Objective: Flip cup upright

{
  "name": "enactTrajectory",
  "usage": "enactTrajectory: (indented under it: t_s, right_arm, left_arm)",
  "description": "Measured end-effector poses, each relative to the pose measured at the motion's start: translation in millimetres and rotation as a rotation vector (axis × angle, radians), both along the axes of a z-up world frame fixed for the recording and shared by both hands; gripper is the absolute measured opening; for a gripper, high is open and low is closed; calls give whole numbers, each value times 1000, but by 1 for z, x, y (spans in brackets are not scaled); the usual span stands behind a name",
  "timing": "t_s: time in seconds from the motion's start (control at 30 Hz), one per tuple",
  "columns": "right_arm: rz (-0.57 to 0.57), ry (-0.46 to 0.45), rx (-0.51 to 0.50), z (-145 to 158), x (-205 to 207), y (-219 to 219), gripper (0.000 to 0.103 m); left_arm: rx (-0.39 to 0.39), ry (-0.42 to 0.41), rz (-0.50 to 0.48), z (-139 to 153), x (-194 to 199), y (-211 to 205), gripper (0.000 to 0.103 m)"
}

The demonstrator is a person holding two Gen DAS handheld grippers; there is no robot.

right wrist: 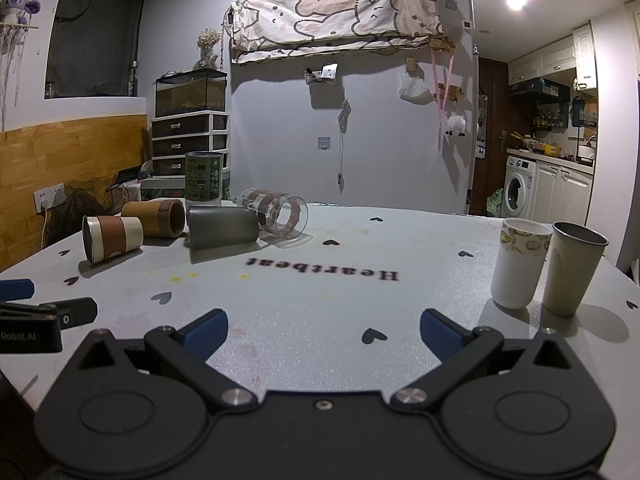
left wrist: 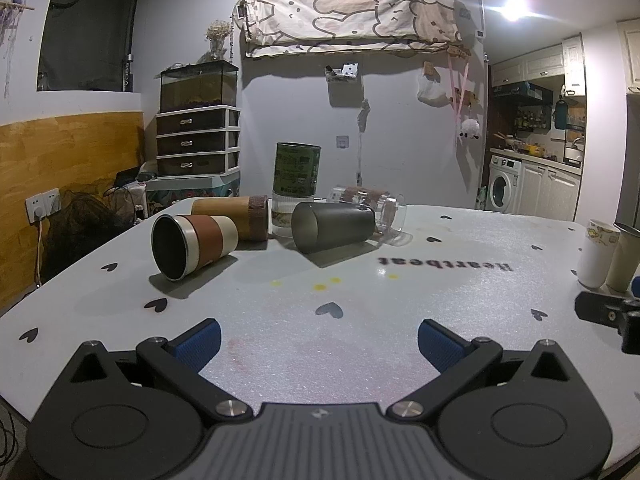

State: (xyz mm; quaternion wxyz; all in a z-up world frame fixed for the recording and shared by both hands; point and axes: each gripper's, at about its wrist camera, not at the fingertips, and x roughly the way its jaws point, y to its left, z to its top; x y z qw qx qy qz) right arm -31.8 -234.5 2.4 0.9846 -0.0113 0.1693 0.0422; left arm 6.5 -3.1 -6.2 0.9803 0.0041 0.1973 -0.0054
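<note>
While left gripper gapes empty, banded cup lies ahead-left, apart.

Right tool spread wide, low over the grey surface, gripping nothing. Four cups on their sides far left: banded cup, wooden cup, grey cup, glass. Upright at right, touching: white cup, steel cup.

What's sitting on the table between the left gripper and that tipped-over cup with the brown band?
Nothing stands there. In the left wrist view, only bare table with printed hearts separates the open left gripper from the brown-banded cup.
</note>
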Motion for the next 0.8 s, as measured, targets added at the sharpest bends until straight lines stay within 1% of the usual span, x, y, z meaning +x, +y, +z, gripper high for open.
enactTrajectory:
  t_s: [0.2,0.37,0.47,0.53,0.63,0.73,0.8]
  right_arm:
    - [0,-3,1,-1,-2,-2,103]
    - [-3,5,16,-6,-2,-2,103]
    - [1,6,16,-6,-3,0,103]
    - [1,6,15,-5,-3,3,103]
    - [-1,6,18,-5,-3,5,103]
    - [0,11,25,-6,-3,9,103]
    - [2,16,31,-7,-2,11,103]
  left_arm:
    - [-4,-35,5,5,13,19,103]
    - [24,-113,36,20,38,52,103]
    - [63,-135,31,34,65,75,103]
    - [108,-143,3,43,84,87,103]
    - [189,-101,-32,58,119,98,103]
    - [309,-2,-76,69,154,100,103]
    - [382,41,-91,70,174,103,103]
